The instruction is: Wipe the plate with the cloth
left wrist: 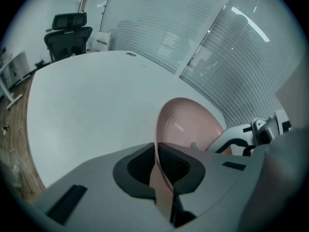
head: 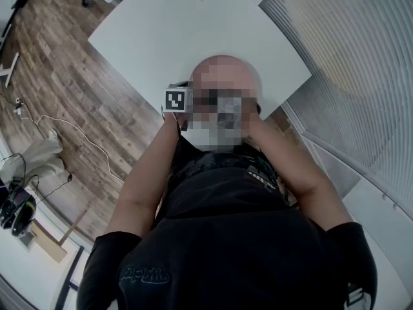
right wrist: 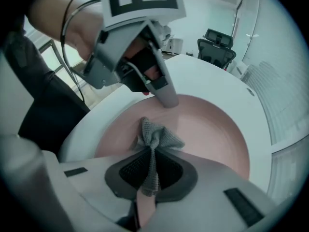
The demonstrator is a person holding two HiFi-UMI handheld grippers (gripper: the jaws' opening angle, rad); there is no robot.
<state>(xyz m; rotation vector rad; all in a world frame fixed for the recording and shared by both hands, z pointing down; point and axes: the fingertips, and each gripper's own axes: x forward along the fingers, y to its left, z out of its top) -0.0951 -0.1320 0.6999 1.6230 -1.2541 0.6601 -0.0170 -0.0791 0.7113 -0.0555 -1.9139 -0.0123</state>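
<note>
A pink plate [left wrist: 188,124] is tilted up on edge above the white table, and my left gripper [left wrist: 157,149] is shut on its rim. In the right gripper view the same plate [right wrist: 212,129] fills the middle, with the left gripper [right wrist: 166,98] clamped on its far edge. My right gripper [right wrist: 152,153] is shut on a grey knitted cloth [right wrist: 157,137], whose bunched end rests on the plate's inner face. The right gripper [left wrist: 251,134] also shows beyond the plate in the left gripper view. In the head view the person's head and body hide plate and cloth; only a marker cube [head: 177,100] shows.
The white table [head: 193,24] stretches behind the plate. A black office chair [left wrist: 67,33] stands at its far side. Windows with blinds [left wrist: 193,42] run along the right. Wood floor with cables [head: 64,128] lies to the left.
</note>
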